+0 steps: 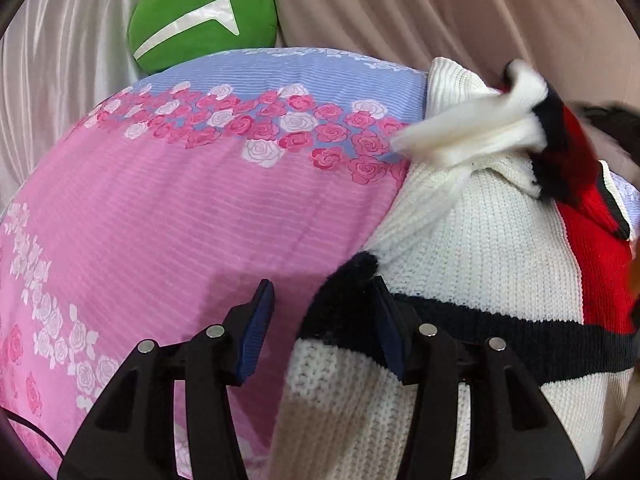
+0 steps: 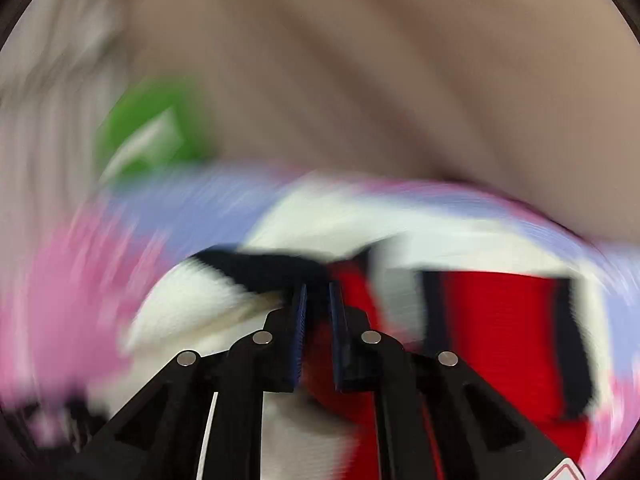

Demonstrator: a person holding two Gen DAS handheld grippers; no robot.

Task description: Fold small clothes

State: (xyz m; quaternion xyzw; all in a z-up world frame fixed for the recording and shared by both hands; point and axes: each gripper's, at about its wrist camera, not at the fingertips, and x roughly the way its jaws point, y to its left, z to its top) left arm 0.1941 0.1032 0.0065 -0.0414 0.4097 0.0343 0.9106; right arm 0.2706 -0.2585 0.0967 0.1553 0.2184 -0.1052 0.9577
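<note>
My left gripper [image 1: 324,312] hangs with its jaws apart, nothing pinched, the sweater's black cuff [image 1: 344,300] lying between the pads. My right gripper [image 2: 318,308] is clenched on a fold of the knitted sweater [image 1: 472,240], lifted in a blur. The cream, black and red sweater lies on the pink rose-print bedsheet [image 1: 180,208], a green cushion [image 1: 204,16] beyond

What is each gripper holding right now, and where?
Left gripper: nothing; open beside the sweater's black cuff. Right gripper: too blurred to tell.
</note>
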